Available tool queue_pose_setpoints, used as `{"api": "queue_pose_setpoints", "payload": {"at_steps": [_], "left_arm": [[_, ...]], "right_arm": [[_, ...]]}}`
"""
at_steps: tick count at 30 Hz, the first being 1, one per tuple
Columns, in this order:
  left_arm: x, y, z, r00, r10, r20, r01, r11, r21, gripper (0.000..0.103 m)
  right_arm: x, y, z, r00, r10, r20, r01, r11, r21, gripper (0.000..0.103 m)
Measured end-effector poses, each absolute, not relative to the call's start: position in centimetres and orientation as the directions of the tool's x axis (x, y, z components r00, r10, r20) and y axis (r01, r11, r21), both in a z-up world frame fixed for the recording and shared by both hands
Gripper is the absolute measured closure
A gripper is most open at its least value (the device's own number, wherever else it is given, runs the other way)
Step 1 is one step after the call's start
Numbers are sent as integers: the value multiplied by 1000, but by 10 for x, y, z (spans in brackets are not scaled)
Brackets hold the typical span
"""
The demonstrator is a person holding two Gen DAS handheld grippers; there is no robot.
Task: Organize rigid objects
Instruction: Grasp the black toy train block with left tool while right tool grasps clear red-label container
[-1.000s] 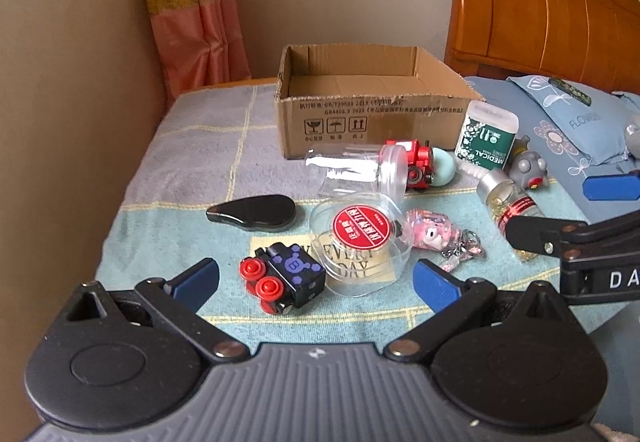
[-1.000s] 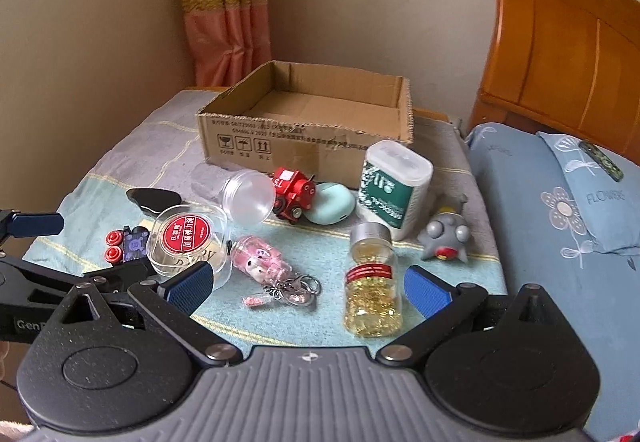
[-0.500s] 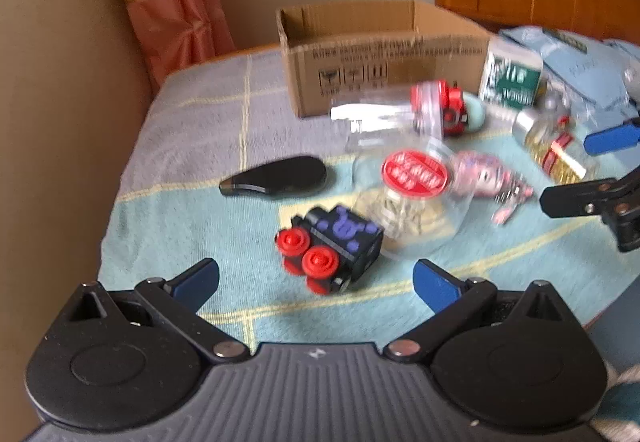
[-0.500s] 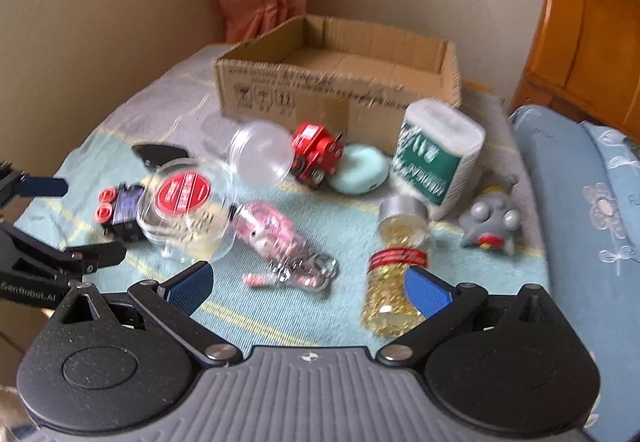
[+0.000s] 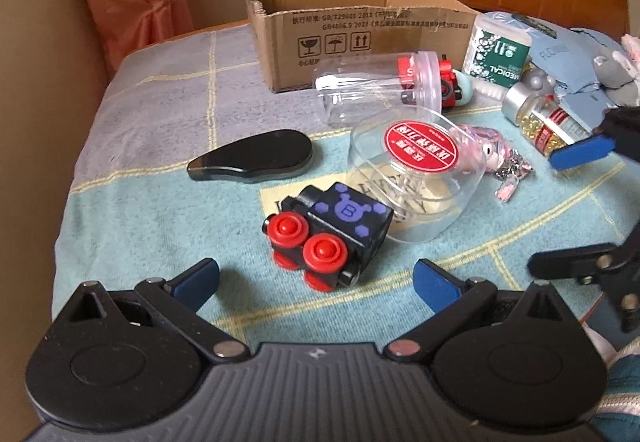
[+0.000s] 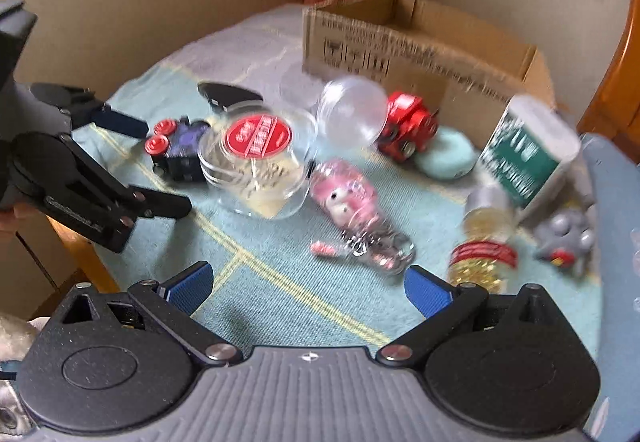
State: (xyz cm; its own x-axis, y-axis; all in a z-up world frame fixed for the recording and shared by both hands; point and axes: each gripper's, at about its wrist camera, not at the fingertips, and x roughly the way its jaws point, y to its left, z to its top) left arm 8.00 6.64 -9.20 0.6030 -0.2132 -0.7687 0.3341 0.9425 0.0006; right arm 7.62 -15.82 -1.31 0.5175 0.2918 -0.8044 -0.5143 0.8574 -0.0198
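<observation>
While both tools hang over the blanket, the black toy car is the landmark.
Left gripper (image 5: 314, 280): jaws spread wide, holding nothing; just in front of the black toy car (image 5: 326, 234), which lies between the fingers' line.
Car axis: tilted, red wheels toward the left gripper.
Clear tub (image 5: 416, 182): touching the car, right of it.
Cardboard box (image 5: 360, 30): beyond the car, well apart.
Right gripper (image 6: 306, 288): spread wide, holding nothing; farther from the car.
Judgement: left is nearer.

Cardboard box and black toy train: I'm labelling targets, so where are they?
cardboard box (image 5: 352, 38), left wrist view, printed front wall.
black toy train (image 5: 348, 212), left wrist view, purple-marked top.
</observation>
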Motion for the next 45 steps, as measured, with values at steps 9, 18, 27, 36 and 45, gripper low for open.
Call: {"api": "queue_pose_setpoints", "payload": {"at_steps": [9,18,27,36,45], "left_arm": [[90,65,-91,592,-285,-754,466,884,31,3],[101,65,-87,527,-406,-747,595,804,-17,27],[96,75,-85,539,-384,-750,569,822,-12,39],[97,111,-84,584,-282,-761,418,908,-15,39],[97,112,-84,592,-260,-763,387,922,-13,39]], "right_arm": [[80,-155,-29,493,309,-813,-543,840,-10,0],[88,-155,-30,515,318,-797,-537,843,-11,0],[100,-152,-29,528,290,-798,-494,869,-12,0],[96,-142,-12,550,325,-769,-511,860,-2,0],[112,-105,-1,542,421,-727,-604,797,11,0]]}}
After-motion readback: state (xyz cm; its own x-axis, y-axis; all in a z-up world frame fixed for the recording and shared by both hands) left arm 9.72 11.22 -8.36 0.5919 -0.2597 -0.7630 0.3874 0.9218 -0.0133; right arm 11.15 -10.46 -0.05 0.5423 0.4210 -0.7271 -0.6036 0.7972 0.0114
